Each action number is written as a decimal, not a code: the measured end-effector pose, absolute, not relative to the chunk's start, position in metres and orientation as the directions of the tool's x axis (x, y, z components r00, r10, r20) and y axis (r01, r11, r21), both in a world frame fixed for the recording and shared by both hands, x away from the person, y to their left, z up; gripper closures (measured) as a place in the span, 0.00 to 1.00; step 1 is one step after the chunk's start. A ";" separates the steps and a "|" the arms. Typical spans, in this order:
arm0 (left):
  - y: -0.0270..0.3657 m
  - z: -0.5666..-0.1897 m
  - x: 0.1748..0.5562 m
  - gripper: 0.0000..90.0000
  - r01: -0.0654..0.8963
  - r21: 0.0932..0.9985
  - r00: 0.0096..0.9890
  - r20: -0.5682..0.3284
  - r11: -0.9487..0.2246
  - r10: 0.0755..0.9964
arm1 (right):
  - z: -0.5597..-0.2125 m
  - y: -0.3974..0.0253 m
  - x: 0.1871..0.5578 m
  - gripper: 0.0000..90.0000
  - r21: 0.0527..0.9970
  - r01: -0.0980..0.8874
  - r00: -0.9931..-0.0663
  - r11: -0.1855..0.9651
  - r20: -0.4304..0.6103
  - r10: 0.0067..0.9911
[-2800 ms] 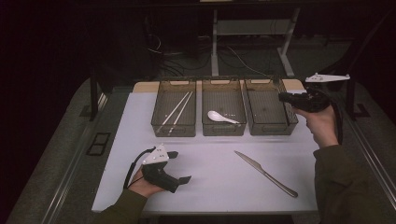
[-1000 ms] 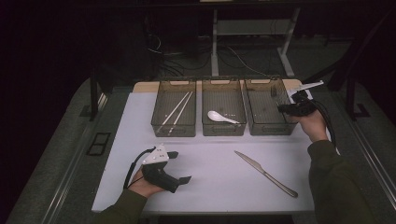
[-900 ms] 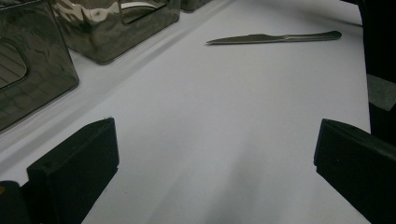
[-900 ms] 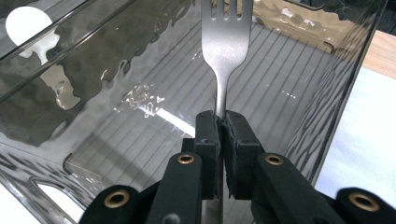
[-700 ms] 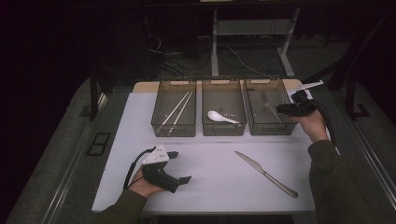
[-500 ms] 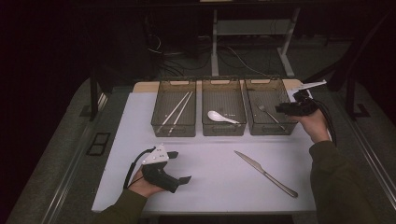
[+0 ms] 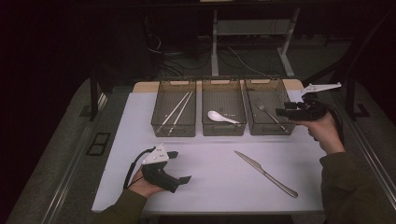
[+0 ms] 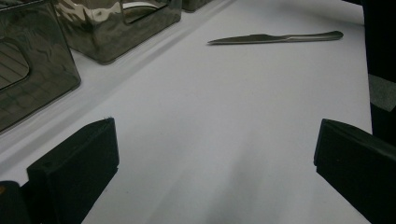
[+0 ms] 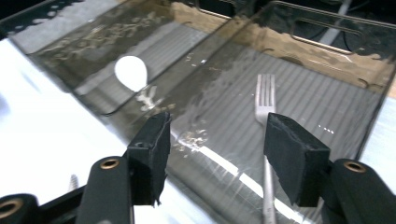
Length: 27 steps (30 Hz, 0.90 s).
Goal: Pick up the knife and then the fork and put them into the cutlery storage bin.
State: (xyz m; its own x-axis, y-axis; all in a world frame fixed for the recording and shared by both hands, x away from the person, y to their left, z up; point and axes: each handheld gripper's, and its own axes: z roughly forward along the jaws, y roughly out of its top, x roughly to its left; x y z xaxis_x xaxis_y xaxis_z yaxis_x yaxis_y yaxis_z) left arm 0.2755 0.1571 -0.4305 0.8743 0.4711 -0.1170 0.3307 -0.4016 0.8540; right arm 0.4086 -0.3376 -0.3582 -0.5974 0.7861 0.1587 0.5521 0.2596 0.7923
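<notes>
Silver metal catches the light: the fork [image 7: 272, 115] lies flat in the rightmost of three smoky see-through bins [image 7: 270, 112], tines toward the far wall, handle running back to the near right corner. In the right gripper view the fork [image 9: 265, 100] shows four slim tines and a narrow neck on the ribbed bin floor. The right gripper [image 7: 282, 112] hangs at the bin's right rim, jaws parted with nothing between them; the fork lies below and beyond the pads, untouched. The left gripper [image 7: 183, 167] rests low on the table near the front left, jaws spread wide and empty.

The fork's handle end slips behind the right jaw pad in the right gripper view and blurs through the bin's scratched wall. The person's hands are partly covered by the gripper bodies, and the sleeves are cut off at the bottom edge of the high view.

A white spoon [image 7: 221, 117] lies in the middle bin, a pair of pale chopsticks [image 7: 175, 112] leans diagonally in the left bin. A table knife [image 7: 266, 173] lies loose on the white tabletop [image 7: 215, 177], well in front of the bins, blade pointing up-left. Around the table the room is dark: a grey floor, cables and the legs of a white desk frame [image 7: 215, 42] behind
</notes>
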 end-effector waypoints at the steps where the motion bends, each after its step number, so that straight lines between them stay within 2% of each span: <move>1: 0.157 -0.430 0.276 0.00 0.331 0.854 0.874 -0.117 -0.402 0.471 | -0.357 -0.337 0.405 0.44 0.796 0.544 -0.607 0.265 0.155 0.779; 8: 0.157 -0.430 0.275 0.00 0.329 0.856 0.874 -0.116 -0.398 0.472 | -0.357 -0.333 0.377 0.42 0.797 0.533 -0.626 0.284 0.145 0.766; 16: 0.157 -0.430 0.275 0.00 0.331 0.854 0.873 -0.116 -0.401 0.474 | -0.369 -0.333 0.352 0.42 0.811 0.526 -0.635 0.257 0.174 0.752; 27: 0.157 -0.430 0.275 0.00 0.325 0.855 0.876 -0.112 -0.404 0.469 | -0.383 -0.327 0.329 0.41 0.793 0.537 -0.657 0.286 0.181 0.732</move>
State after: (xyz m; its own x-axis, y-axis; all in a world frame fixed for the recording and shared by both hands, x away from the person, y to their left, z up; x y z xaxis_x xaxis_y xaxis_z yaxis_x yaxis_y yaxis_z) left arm 0.2755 0.1573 -0.4302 0.8763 0.4686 -0.1116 0.3252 -0.4044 0.8548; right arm 0.3288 -0.3271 -0.3832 -0.6566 0.7322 0.1811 0.5374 0.2856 0.7935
